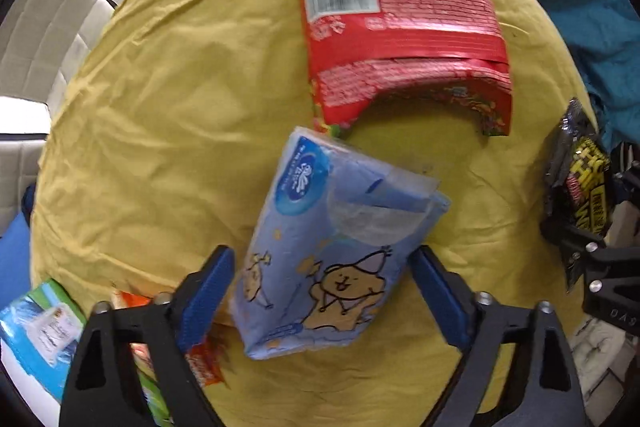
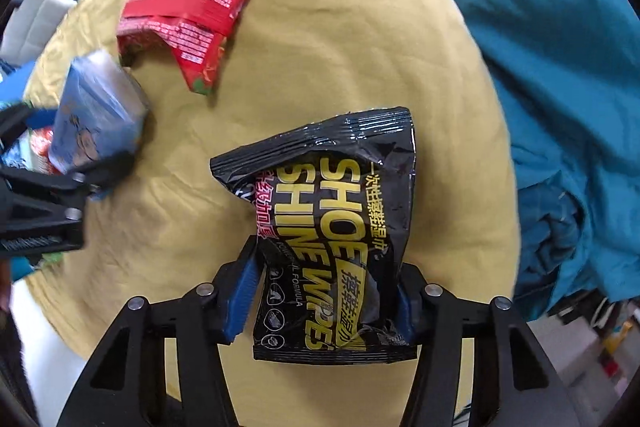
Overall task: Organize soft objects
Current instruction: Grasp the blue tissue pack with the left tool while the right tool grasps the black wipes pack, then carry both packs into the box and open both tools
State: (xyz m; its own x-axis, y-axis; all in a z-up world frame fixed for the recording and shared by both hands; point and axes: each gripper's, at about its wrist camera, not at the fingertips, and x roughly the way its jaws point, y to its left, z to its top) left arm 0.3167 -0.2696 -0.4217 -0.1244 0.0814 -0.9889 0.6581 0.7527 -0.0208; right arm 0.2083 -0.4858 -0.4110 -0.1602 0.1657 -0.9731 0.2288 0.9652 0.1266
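Observation:
My left gripper (image 1: pixel 322 267) is shut on a blue tissue pack (image 1: pixel 336 239) with cartoon bears, held above the yellow-covered round table (image 1: pixel 160 107). The pack also shows at the left of the right wrist view (image 2: pixel 96 111), blurred. My right gripper (image 2: pixel 326 279) is shut on a black shoe shine wipes pack (image 2: pixel 340 223), held over the table; it shows at the right edge of the left wrist view (image 1: pixel 580 195). A red snack bag (image 1: pixel 404 43) lies on the table beyond both, and it shows at the upper left of the right wrist view (image 2: pixel 192 3).
A teal cloth heap (image 2: pixel 560 87) lies off the table's right edge. A blue-and-green pack (image 1: pixel 40 331) and an orange packet (image 1: pixel 204 363) sit at the near left edge. A white cushioned seat (image 1: pixel 40 27) stands beyond the left edge.

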